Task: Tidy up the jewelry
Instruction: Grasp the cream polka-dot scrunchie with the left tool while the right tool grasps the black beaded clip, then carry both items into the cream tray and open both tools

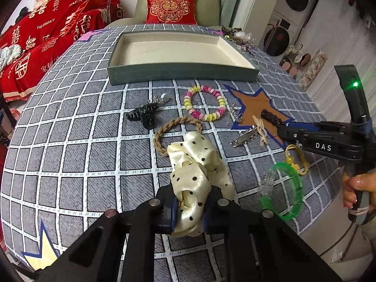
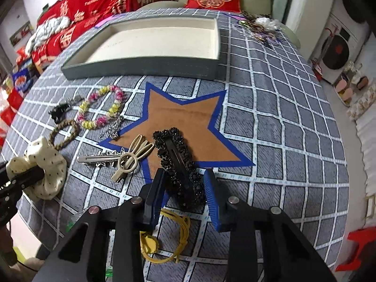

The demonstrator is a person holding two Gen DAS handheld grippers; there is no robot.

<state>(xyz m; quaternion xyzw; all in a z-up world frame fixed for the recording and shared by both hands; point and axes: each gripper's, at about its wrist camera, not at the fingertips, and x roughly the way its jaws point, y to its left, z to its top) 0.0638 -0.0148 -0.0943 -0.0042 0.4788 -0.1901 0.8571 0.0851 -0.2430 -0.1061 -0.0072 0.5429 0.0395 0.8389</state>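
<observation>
1. The left gripper (image 1: 188, 208) is clamped on a cream satin scrunchie with black dots (image 1: 199, 164); the fabric bulges out between and ahead of its blue pads, and the rest of the scrunchie lies on the grey checked tablecloth (image 1: 70, 141).
2. The right gripper (image 2: 185, 195) straddles a black beaded hair clip (image 2: 178, 162). The clip's near end sits between the blue pads, touching the left one; whether the right pad presses on it I cannot tell.
3. The clip's far end reaches onto the brown star patch (image 2: 188, 122) printed on the cloth.
4. Just left of the clip lie a beige hairpin (image 2: 131, 157) and a silver clip (image 2: 101, 158).
5. A yellow hair tie (image 2: 164, 239) lies under the right gripper, near the table edge.
6. Farther off lie a pink-and-yellow bead bracelet (image 1: 204, 103), a braided brown hair tie (image 1: 174, 129), and a black claw clip (image 1: 143, 115).
7. A green bangle (image 1: 282, 192) rests right of the scrunchie.
8. The empty grey tray (image 1: 183, 74) sits beyond them all.
</observation>
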